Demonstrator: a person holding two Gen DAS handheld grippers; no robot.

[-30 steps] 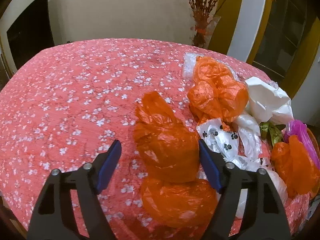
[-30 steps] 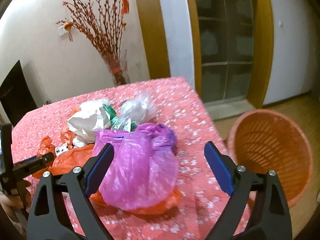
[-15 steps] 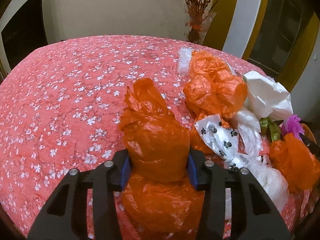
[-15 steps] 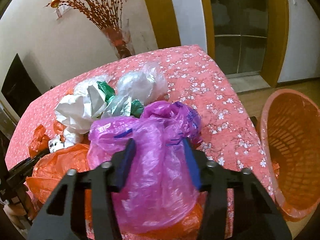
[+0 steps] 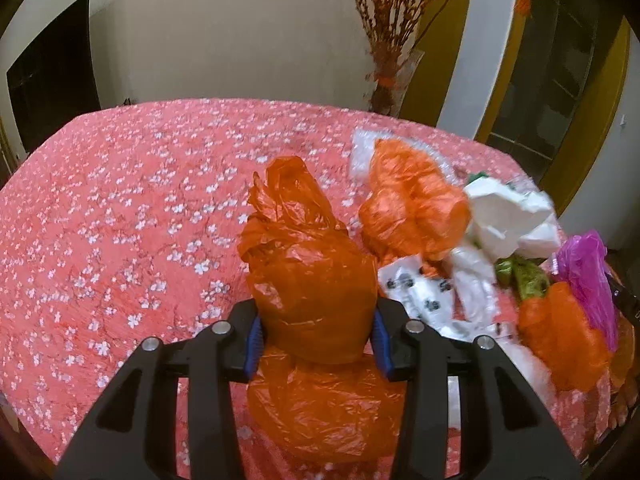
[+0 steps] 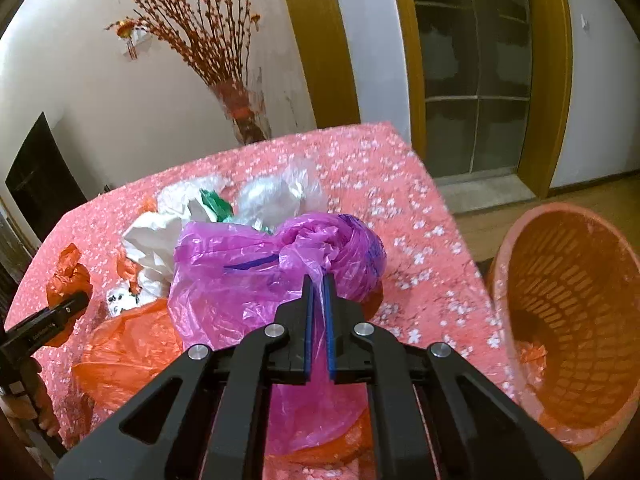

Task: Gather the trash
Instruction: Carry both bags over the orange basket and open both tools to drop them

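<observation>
My left gripper point(image 5: 317, 342) is shut on a crumpled orange plastic bag point(image 5: 308, 268) on the red flowered tablecloth point(image 5: 120, 208). My right gripper point(image 6: 318, 296) is shut on a purple plastic bag point(image 6: 256, 272), its blue pads pinching the thin film. More trash lies between them: another orange bag point(image 5: 412, 208), white bags point(image 5: 508, 220), a spotted white wrapper point(image 5: 420, 292), green scraps point(image 5: 520, 276), and a clear bag point(image 6: 276, 196). An orange mesh basket point(image 6: 568, 320) stands on the floor right of the table. The left gripper shows at the left edge of the right wrist view point(image 6: 44, 324).
A vase of red branches point(image 6: 240, 112) stands behind the table's far edge. A glass door with a wooden frame point(image 6: 480, 80) is at the right. The table's right edge point(image 6: 452, 220) drops off beside the basket.
Both grippers closed from wide open: the left onto the orange bag, the right down to a thin pinch on the purple bag. Both views rose slightly.
</observation>
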